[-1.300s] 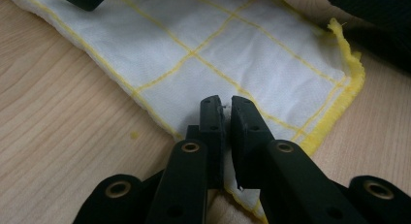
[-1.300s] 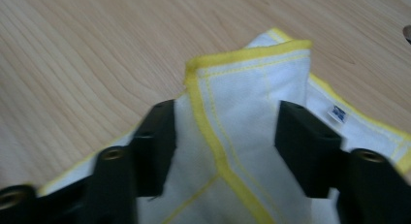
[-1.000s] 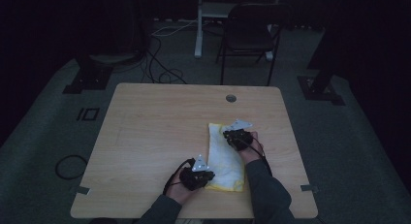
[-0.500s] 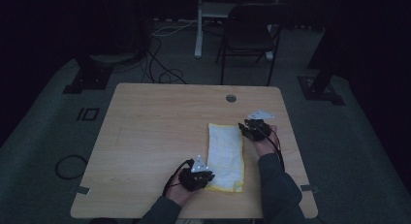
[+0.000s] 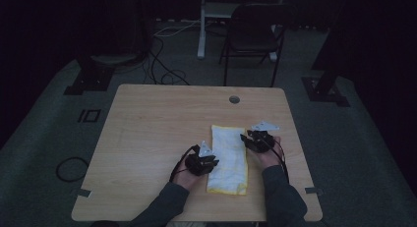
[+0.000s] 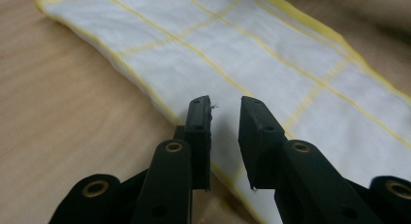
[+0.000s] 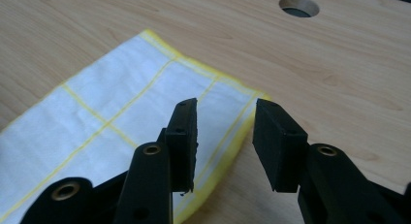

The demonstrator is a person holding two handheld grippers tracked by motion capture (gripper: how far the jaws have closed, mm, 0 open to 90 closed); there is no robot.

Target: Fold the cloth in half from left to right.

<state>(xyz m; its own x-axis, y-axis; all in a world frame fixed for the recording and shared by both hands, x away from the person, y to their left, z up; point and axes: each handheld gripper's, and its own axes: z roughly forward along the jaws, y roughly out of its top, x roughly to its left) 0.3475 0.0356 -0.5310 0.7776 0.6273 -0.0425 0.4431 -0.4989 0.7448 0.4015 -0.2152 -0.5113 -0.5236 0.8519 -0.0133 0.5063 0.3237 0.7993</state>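
Observation:
A white cloth point(image 5: 228, 158) with yellow grid lines lies folded into a long strip on the wooden table point(image 5: 157, 128). My left gripper point(image 5: 210, 161) sits at the strip's left edge, near its front end. In the left gripper view its jaws point(image 6: 225, 105) hover over the edge of the cloth point(image 6: 271, 59); they have just been opening, with nothing between them. My right gripper point(image 5: 248, 140) is at the strip's right edge, farther back. Its jaws point(image 7: 225, 107) have also just been opening and stand apart above the yellow hem at the corner of the cloth point(image 7: 111, 112), gripping nothing.
A round cable hole point(image 5: 234, 99) is set in the table behind the cloth, also in the right gripper view point(image 7: 299, 6). A dark chair point(image 5: 255, 35) stands beyond the far edge, with cables on the floor to its left.
Both grippers have let go of the cloth, which now lies flat as a narrow strip instead of bunched at its far right. The right gripper drew off to the right; the left moved farther up the table.

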